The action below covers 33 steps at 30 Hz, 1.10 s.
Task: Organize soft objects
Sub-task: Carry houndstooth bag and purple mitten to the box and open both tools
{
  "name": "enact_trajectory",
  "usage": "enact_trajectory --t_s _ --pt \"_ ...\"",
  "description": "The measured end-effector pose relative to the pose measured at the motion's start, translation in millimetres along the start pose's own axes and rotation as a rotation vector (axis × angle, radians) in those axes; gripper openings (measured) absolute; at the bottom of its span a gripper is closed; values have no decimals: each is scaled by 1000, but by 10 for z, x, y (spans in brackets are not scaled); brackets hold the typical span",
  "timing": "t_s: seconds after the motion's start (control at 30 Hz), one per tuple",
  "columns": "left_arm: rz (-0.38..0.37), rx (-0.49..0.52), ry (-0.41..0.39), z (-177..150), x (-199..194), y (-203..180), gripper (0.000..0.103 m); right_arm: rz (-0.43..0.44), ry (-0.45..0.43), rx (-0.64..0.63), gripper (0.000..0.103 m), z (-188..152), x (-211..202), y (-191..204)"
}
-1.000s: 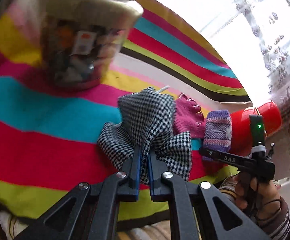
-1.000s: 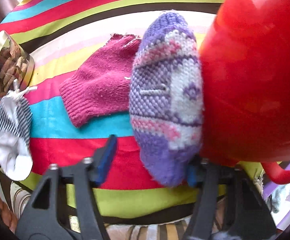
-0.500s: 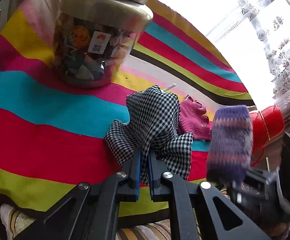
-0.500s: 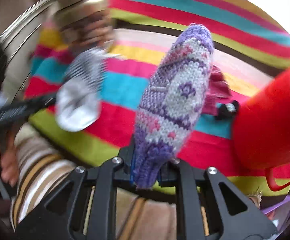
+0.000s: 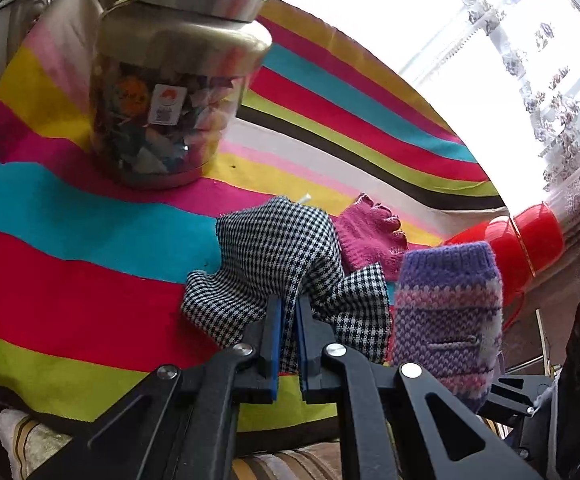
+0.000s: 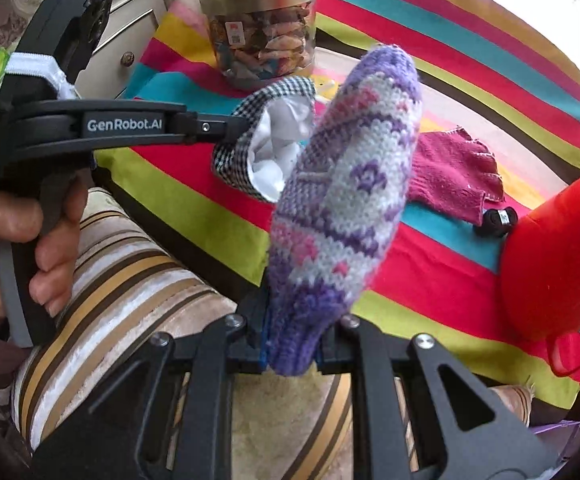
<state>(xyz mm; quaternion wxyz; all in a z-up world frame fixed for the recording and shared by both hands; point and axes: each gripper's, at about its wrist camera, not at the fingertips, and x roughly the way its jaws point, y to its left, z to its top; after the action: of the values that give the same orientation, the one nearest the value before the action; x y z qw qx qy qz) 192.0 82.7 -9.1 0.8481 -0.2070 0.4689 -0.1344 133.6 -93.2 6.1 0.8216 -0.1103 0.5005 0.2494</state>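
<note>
My left gripper (image 5: 287,320) is shut on a black-and-white checked cloth pouch (image 5: 285,256) and holds it above the striped cloth; the pouch also shows in the right wrist view (image 6: 265,140) with a white lining. My right gripper (image 6: 292,344) is shut on a purple knitted mitten (image 6: 350,200) and holds it upright beside the left gripper; the mitten also shows in the left wrist view (image 5: 448,316). A magenta knitted glove (image 6: 454,176) lies flat on the cloth, also in the left wrist view (image 5: 370,236).
A glass jar with a metal lid (image 5: 169,92) stands at the back of the striped cloth (image 5: 69,220). Red plastic cups (image 5: 530,240) stand at the right. A small black object (image 6: 498,220) lies by the glove. A striped cushion (image 6: 121,264) lies in front.
My right gripper has lifted the purple mitten away from the red cup and brought it left, close to the left gripper. The left gripper still holds the checked pouch and has shifted slightly.
</note>
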Motion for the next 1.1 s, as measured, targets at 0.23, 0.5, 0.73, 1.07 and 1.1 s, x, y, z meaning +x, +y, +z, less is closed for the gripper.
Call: enact_trajectory --t_s 0.23,0.5,0.73,1.07,1.1 --pt "-1 -31 12 2 57 59 7 23 7 53 18 -133 -105 -179" --pt "-54 52 -42 19 -117 -169 2 9 -32 93 18 -288 -390 -379" --pt "-5 138 -48 -43 -183 -417 7 -17 -83 143 18 -473 -679 -556" --pt "230 160 251 -144 543 -377 71 -63 -122 263 18 -982 -1051 -957" --pt "236 174 281 -173 632 -360 50 -73 -124 280 18 -1046 -1079 -1009"
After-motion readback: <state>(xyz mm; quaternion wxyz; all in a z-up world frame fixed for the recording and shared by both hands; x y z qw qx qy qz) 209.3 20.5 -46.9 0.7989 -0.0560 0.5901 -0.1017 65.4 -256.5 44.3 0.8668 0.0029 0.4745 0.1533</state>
